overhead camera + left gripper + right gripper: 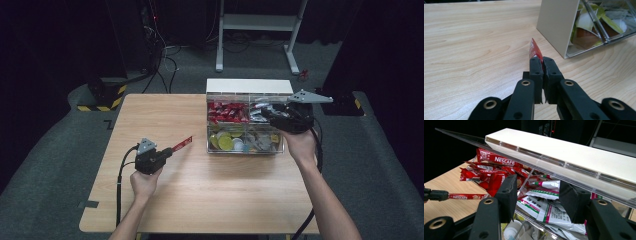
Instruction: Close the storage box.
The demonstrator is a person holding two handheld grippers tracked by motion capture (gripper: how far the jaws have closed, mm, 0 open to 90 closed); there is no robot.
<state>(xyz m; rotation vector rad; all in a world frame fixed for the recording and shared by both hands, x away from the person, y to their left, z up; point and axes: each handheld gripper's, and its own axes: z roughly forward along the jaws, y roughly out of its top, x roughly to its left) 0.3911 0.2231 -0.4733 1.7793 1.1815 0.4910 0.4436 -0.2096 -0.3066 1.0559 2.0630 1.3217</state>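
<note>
My left gripper point(170, 151) is shut on one end of a red Nescafe stick sachet point(183, 143), held low over the wooden table left of the box. In the left gripper view the sachet point(535, 50) pokes out past the closed jaws of the left gripper point(541, 58). A clear compartment box point(245, 86) stands at the table's far side. My right gripper point(264, 111) sits at its upper right compartment. In the right gripper view the right gripper point(537, 182) has its jaws apart under the raised lid point(564, 150), and nothing is pressed between them.
The box holds red Nescafe sticks point(496, 162), white and green sachets point(541, 207) and yellow-green packets point(223, 141). Its beige side wall point(556, 22) is close ahead of the left gripper. Bare table point(150, 110) lies to the left and at the front.
</note>
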